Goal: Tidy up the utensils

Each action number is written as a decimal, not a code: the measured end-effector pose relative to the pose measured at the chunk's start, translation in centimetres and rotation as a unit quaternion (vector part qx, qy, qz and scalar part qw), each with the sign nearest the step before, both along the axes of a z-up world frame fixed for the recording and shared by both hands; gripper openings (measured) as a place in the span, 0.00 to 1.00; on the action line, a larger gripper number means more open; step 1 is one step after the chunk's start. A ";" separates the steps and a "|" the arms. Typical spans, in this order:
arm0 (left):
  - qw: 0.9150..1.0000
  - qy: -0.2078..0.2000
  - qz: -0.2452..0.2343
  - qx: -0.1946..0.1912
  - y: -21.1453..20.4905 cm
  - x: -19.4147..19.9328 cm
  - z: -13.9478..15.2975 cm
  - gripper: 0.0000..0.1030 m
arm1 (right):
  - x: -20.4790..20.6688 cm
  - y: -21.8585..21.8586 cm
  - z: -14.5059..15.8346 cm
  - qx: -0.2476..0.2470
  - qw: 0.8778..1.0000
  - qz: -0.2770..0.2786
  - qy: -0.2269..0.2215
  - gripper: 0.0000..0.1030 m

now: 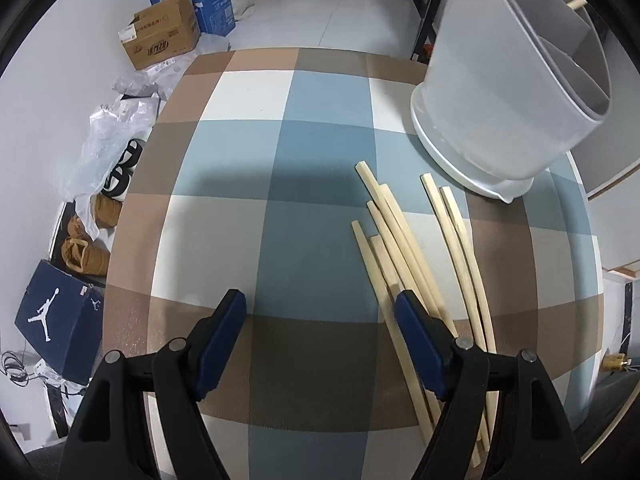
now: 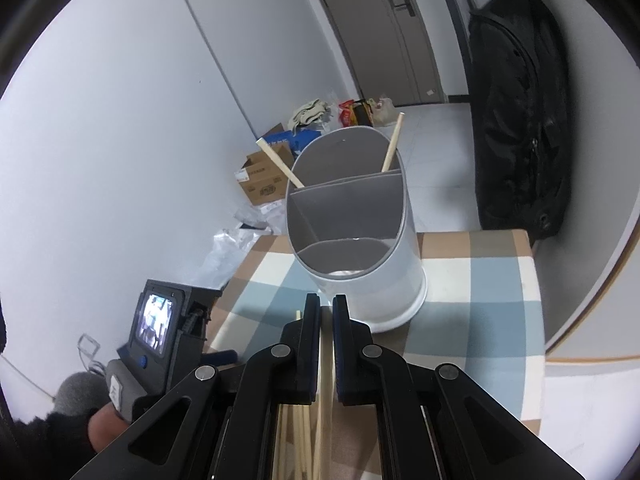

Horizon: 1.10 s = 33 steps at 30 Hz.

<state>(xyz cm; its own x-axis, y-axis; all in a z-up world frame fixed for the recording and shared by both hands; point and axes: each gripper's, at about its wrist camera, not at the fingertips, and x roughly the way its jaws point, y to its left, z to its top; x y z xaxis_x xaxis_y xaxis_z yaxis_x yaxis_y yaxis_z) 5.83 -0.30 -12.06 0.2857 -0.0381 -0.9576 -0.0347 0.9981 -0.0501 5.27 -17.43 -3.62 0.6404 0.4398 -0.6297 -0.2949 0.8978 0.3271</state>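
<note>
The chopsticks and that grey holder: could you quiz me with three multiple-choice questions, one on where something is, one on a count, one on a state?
1. Where do the loose chopsticks lie?
A. on the checked tablecloth
B. on the floor
C. on a chair

2. How many chopsticks already stand in the holder?
A. none
B. two
C. five

3. How is the right gripper?
A. wide open
B. shut on a spoon
C. shut on a chopstick

Answers: 1 A, they fan out on the cloth beside the holder. 2 B, two sticks lean out of its back compartment. 3 C, one pale stick runs between its closed fingers.
</note>
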 end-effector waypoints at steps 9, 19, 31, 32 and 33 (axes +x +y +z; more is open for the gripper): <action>0.999 0.031 0.012 -0.004 -0.6 1.5 0.1 0.63 | -0.1 -1.2 0.7 0.019 0.999 -0.023 -0.018 0.05; 0.999 0.033 -0.004 0.025 -0.6 0.8 -0.3 0.60 | 0.6 -2.8 0.8 0.032 0.997 -0.067 -0.018 0.05; 0.999 0.016 -0.007 0.030 -1.1 3.0 -0.1 0.14 | 1.2 -3.7 -0.3 0.056 0.995 -0.078 0.008 0.05; 0.999 0.016 -0.014 0.034 -1.3 3.0 -0.1 0.03 | 1.3 -4.0 -0.5 0.062 0.995 -0.083 0.015 0.05; 0.999 0.016 -0.017 0.039 -1.3 2.9 -0.1 0.03 | 1.5 -4.2 -0.7 0.066 0.994 -0.087 0.022 0.05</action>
